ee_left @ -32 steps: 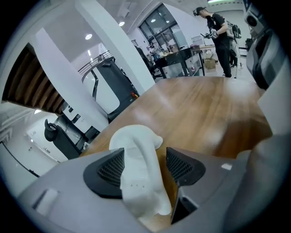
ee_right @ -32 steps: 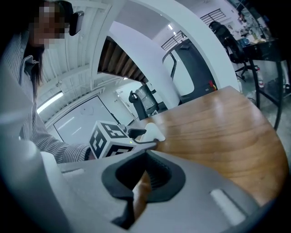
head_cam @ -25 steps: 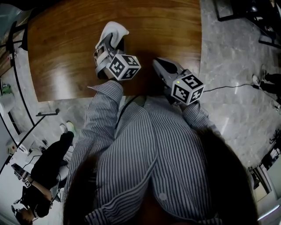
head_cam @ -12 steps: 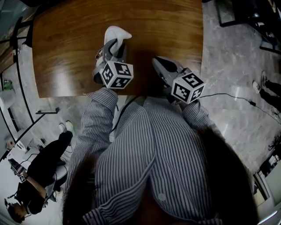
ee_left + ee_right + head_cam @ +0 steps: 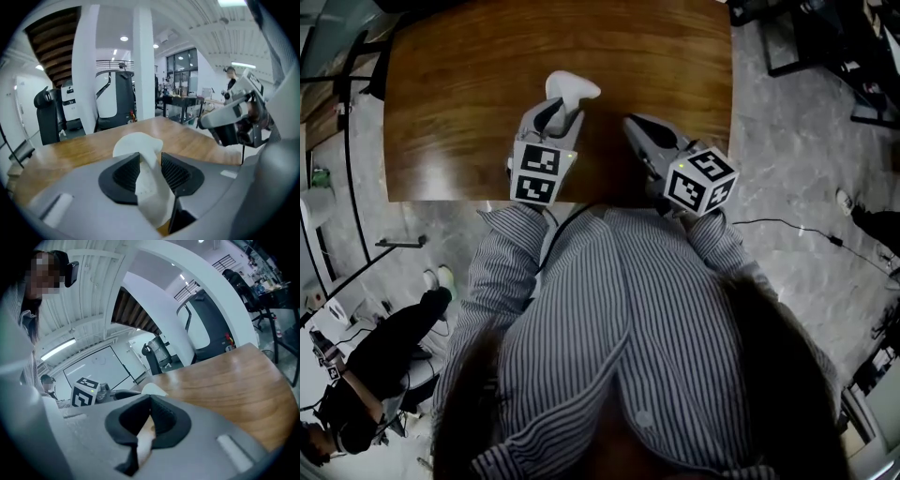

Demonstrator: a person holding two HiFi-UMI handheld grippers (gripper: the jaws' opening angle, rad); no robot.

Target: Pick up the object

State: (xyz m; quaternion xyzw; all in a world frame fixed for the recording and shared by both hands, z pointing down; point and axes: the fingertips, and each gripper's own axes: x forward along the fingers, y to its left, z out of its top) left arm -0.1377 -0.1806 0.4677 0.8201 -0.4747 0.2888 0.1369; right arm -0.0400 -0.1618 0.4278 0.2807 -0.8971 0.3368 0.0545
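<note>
White object (image 5: 135,142) sits pinched in the closing jaws of the left gripper (image 5: 150,157) — the right gripper (image 5: 150,400) is closed, empty.

Desk (image 5: 469,112): dark-stained wood, glossy, with rounded corners.
Floor (image 5: 787,169): grey marbled tile, with a thin black cable (image 5: 778,223) lying across it.
Columns (image 5: 143,61): two, white, rising to a white ceiling.
Ceiling lights (image 5: 123,39): small, round, recessed.
Soffit (image 5: 49,42): brown wooden slats, upper left.
Windows (image 5: 186,70): tall, dark-framed, at the far wall (cluttered tables stand before them).
Office chair (image 5: 47,117): black, beside the left column.
Seated person (image 5: 389,361): dark clothing, well apart from the desk.
</note>
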